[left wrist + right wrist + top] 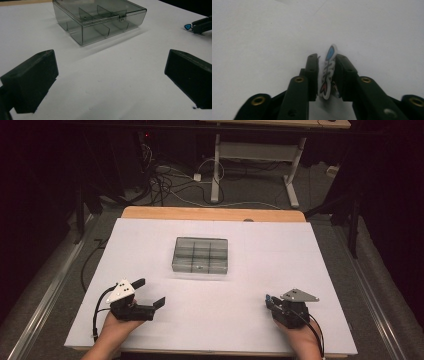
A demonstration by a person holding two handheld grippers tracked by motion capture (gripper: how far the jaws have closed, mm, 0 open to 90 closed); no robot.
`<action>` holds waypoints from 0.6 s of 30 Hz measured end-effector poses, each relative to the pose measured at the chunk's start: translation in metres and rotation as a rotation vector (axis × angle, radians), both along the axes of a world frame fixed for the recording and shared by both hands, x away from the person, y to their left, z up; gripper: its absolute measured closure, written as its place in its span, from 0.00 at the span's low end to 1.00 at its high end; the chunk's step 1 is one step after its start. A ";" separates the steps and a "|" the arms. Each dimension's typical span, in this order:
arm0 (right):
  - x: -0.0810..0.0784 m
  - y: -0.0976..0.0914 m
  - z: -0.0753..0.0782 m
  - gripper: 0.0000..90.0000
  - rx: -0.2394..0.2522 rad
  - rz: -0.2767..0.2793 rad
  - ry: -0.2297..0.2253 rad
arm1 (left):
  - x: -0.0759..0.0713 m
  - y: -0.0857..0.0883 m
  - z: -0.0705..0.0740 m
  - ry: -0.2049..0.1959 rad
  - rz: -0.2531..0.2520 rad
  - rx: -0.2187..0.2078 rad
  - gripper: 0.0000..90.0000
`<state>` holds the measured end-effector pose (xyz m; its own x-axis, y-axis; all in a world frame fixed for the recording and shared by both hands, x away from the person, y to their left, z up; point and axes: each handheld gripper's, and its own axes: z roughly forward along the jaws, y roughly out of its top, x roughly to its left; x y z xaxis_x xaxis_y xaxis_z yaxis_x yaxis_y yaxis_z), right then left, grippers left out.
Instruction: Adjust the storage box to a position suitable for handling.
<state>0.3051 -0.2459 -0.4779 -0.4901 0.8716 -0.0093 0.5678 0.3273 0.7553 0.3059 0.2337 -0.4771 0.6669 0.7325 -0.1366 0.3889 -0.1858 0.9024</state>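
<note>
- Two claws rest on my tabletop (210,320).
- Left claw (150,292) gapes wide, empty.
- Right claw (326,72) stands narrowly parted around a fish-pattern sticker (327,72); grip unclear.
- Clear compartment box (200,255) sits closed.

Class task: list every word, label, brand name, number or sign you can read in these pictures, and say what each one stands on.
There is no readable text.
Flat piece between the jaws of the right claw: a drawn pattern in blue, black and red, no letters or numbers.
Clear plastic box: no label or brand visible.
Left claw: no markings visible.
</note>
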 end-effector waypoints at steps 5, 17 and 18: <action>-0.001 -0.001 0.006 0.70 0.036 -0.006 -0.017 | 0.000 0.001 0.000 0.000 0.003 0.002 0.00; -0.004 0.001 0.016 0.47 0.097 0.026 -0.089 | 0.001 0.001 -0.001 0.015 -0.008 -0.001 0.00; -0.004 0.002 0.016 0.43 0.103 0.031 -0.091 | 0.001 0.000 -0.001 0.015 -0.007 0.000 0.00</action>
